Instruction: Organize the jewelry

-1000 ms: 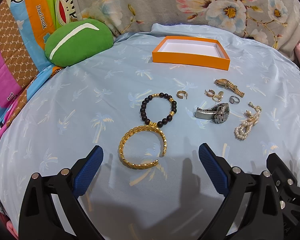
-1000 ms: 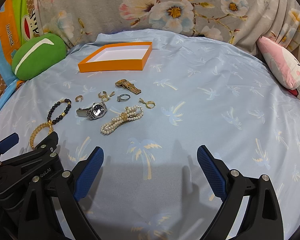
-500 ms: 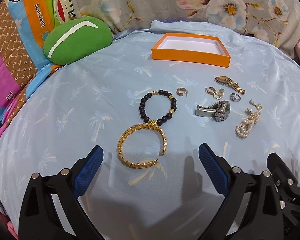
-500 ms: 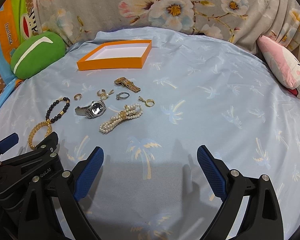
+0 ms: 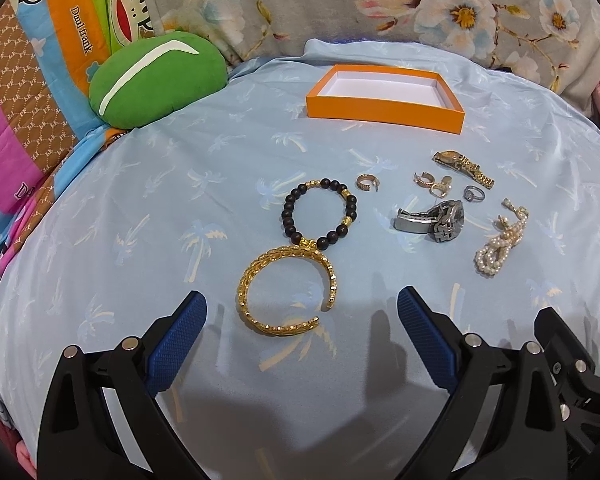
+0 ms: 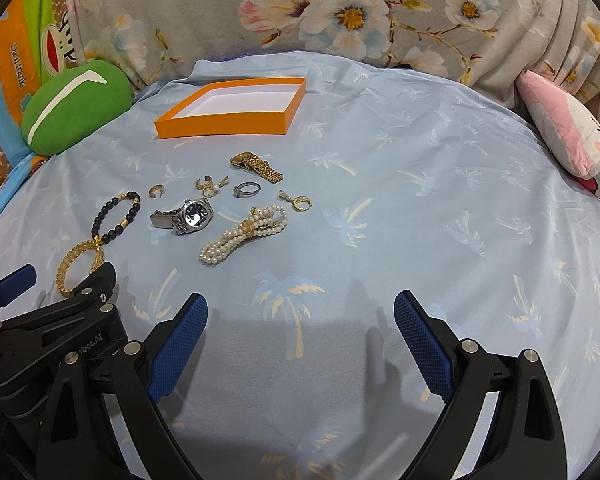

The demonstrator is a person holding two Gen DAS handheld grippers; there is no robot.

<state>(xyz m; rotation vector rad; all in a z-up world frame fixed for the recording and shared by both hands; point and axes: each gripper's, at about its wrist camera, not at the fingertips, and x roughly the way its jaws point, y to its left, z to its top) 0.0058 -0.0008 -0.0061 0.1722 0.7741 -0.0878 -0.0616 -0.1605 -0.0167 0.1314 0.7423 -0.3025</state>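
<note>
Jaws wide, both empty | left gripper [image 5: 300,312] nearest bangle [image 5: 286,290] | risk: bangle touches bead bracelet [image 5: 320,214], drags it; soft bed [image 6: 420,200], slips

Two watches [image 6: 190,216] [image 6: 256,166], three bracelets [image 5: 318,214] [image 5: 286,290] [image 6: 244,234], five rings [image 6: 247,189], one orange box [image 6: 228,110]

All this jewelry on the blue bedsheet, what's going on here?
A person holds two grippers over the spread, and both the left gripper and right gripper are open and empty. The shallow orange cardboard box holds nothing yet. The gold chain-link cuff bangle lies nearest the left gripper; the black bead bracelet touches it.
</note>
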